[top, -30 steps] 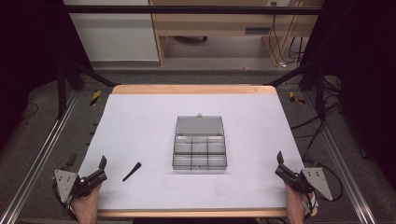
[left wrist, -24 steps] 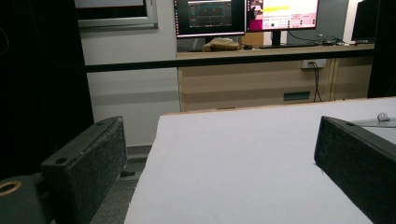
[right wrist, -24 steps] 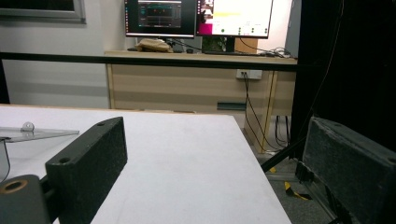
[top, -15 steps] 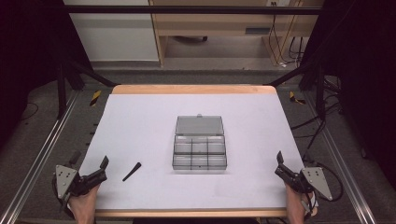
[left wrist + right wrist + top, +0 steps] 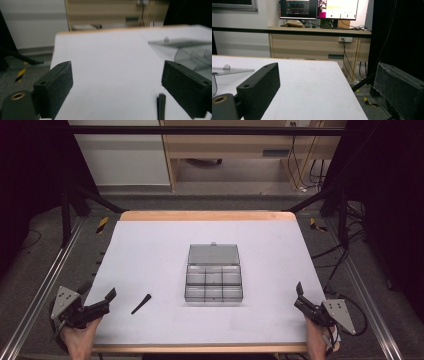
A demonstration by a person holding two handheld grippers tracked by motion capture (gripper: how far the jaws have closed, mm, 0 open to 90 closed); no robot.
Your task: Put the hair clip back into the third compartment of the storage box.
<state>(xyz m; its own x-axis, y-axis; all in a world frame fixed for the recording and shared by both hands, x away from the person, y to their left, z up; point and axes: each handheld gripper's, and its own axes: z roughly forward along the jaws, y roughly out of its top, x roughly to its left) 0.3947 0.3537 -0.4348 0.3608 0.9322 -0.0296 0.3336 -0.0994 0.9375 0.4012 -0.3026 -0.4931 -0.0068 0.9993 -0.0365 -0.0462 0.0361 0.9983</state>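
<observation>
From the high view I have my left gripper (image 5: pixel 102 301) at the near left corner of the table (image 5: pixel 150 245), and its jaws stand apart with nothing between them, though they have just been closing a little. Looking along that gripper in the left gripper view (image 5: pixel 116 82), I see only bare white tabletop between the two black jaws. The small black stick (image 5: pixel 141 303) lies flat on the table just beside this gripper, between it and the clear compartment box (image 5: pixel 213 279); in the left gripper view the stick's tip (image 5: pixel 161 106) shows close inside the jaw at the right of that view, not touching it as far as I can tell. The box sits near the middle of the table with its lid folded back flat toward the far edge, and I cannot make out anything inside its compartments. My right gripper (image 5: pixel 300 296) is at the near right corner, well apart from both the stick and the box. In the right gripper view (image 5: pixel 325 87) its jaws are spread wide and hold nothing, with the table edge running between them.
</observation>
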